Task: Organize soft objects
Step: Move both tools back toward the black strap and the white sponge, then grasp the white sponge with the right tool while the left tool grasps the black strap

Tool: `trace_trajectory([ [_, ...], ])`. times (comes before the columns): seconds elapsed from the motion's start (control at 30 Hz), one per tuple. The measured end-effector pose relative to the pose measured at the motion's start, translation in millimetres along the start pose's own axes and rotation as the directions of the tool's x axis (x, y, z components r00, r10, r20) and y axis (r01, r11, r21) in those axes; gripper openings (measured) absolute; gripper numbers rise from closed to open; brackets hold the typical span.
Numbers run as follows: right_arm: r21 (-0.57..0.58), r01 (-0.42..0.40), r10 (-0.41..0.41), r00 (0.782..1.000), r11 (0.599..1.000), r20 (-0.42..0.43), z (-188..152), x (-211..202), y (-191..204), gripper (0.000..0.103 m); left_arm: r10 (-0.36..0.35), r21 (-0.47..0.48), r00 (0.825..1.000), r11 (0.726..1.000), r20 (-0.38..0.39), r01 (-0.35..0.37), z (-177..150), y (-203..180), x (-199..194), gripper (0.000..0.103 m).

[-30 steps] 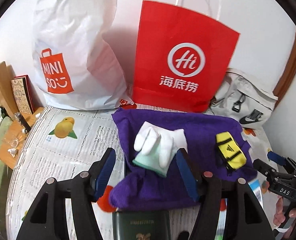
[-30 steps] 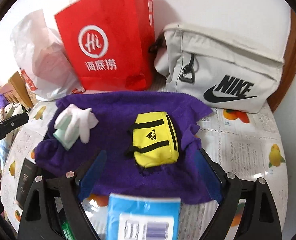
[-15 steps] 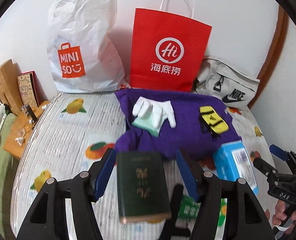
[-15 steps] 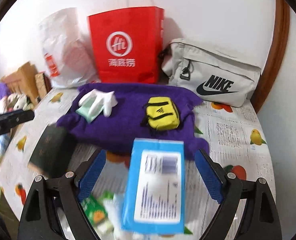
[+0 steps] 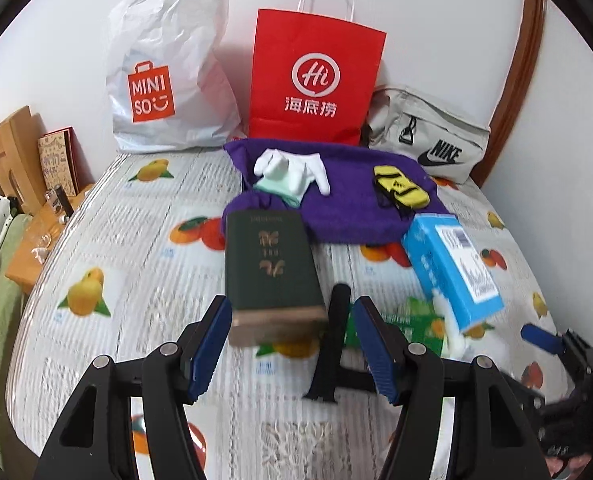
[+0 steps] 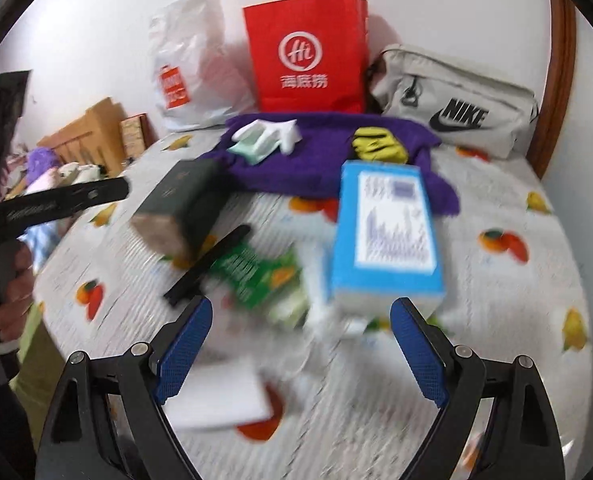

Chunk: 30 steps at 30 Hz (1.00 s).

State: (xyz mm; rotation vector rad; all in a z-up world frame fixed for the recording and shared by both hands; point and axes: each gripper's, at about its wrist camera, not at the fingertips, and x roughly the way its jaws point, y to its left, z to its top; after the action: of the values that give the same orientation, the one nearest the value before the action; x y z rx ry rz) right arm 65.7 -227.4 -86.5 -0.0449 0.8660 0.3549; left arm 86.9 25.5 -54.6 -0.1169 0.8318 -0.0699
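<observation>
Both grippers have pulled back toward the near edge of the bed over the last second: the purple towel [image 5: 336, 204] that filled the left view is now at the far side, and more clutter has come into frame. Left gripper [image 5: 292, 344] is spread with nothing between the jaws; the near end of the green book [image 5: 270, 268] sits just ahead of its fingertips, not pinched. Right gripper [image 6: 300, 344] is spread wider, also empty, with the blue box [image 6: 384, 236] just beyond it and a green packet [image 6: 256, 276] to the left; that view is motion-blurred, so contact with the bed can't be read. Soft items are untouched: white glove [image 5: 292, 170] lies on the left part of the towel, yellow pouch [image 5: 400, 188] on its right part, all far from both grippers, in front of the red bag [image 5: 316, 80]. White plastic bag [image 5: 168, 72] to the far left, grey sling bag [image 5: 428, 136] to the far right. My read: this is a retreat to survey the scene, no sorting done yet. Hard stuff (book, box, a black strap [image 5: 332, 340]) now lies between grippers and soft stuff, so the next reach has to go over or around it.
</observation>
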Motion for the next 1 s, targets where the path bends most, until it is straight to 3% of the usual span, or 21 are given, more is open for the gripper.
trace_trajectory([
  [0.13, -0.021, -0.044, 0.044, 0.999, 0.999, 0.001, -28, -3, 8, 0.090, 0.009, -0.007, 1.000, 1.000, -0.029, -0.009, -17, 1, 2, 0.062],
  [0.2, -0.037, -0.072, 0.072, 0.997, 0.997, 0.001, -39, -4, 13, 0.090, 0.004, -0.012, 0.999, 1.000, -0.033, -0.004, -22, 2, 2, 0.070],
  [0.47, -0.046, -0.188, 0.188, 0.982, 0.981, -0.011, -65, 5, 31, 0.091, -0.012, 0.010, 0.998, 1.000, -0.057, 0.013, -35, -3, 9, 0.070],
  [0.73, -0.095, -0.149, 0.144, 0.988, 0.984, -0.063, -74, 35, 45, 0.093, -0.042, 0.050, 0.995, 0.998, -0.086, 0.047, -47, -9, 24, 0.070],
  [0.87, -0.109, -0.131, 0.124, 0.990, 0.985, -0.070, -77, 49, 48, 0.093, -0.015, 0.090, 0.991, 0.996, -0.129, 0.027, -50, -14, 40, 0.070],
  [1.0, -0.111, -0.130, 0.126, 0.991, 0.985, -0.043, -78, 51, 44, 0.081, -0.037, 0.091, 0.989, 0.995, -0.140, 0.050, -53, -16, 53, 0.070],
])
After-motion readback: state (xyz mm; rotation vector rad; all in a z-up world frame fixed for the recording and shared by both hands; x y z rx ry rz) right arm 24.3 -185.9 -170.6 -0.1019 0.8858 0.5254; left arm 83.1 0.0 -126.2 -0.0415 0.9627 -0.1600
